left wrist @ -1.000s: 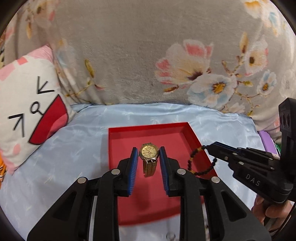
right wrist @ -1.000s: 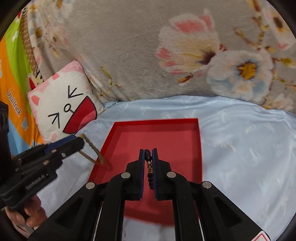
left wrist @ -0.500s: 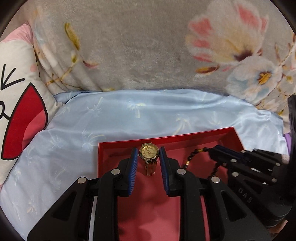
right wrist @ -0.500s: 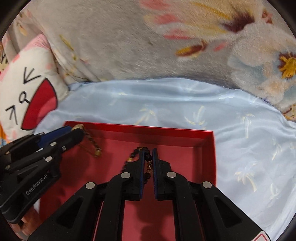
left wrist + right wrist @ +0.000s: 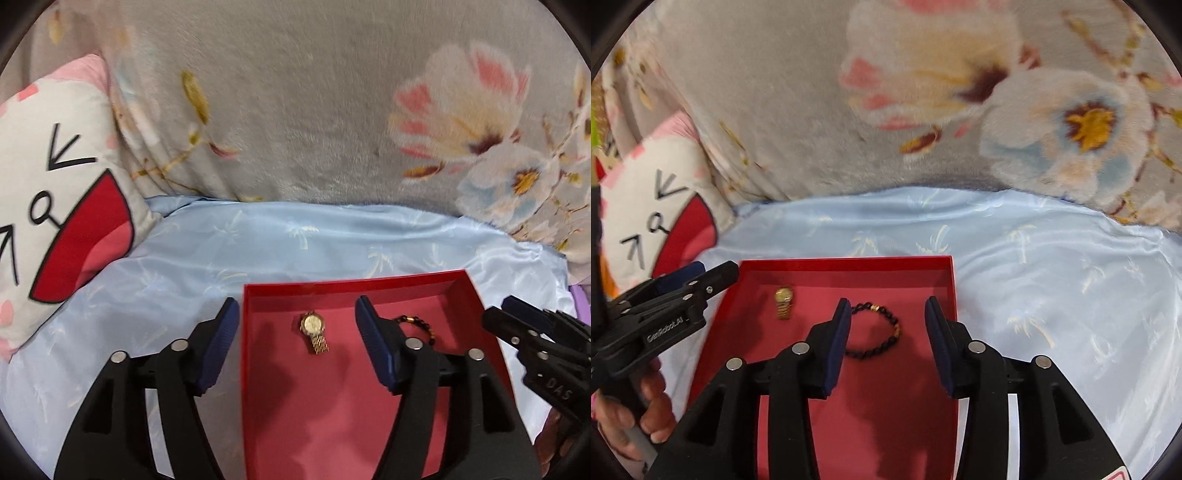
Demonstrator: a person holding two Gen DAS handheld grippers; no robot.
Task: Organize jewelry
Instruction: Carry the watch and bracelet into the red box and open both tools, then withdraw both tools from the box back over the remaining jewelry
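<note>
Inside red tray, gold watch, black bead bracelet, lying apart

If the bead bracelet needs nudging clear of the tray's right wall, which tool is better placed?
Right. The right tool is open with the bead bracelet lying between its fingers in the red tray; the left tool frames the gold watch instead.
</note>
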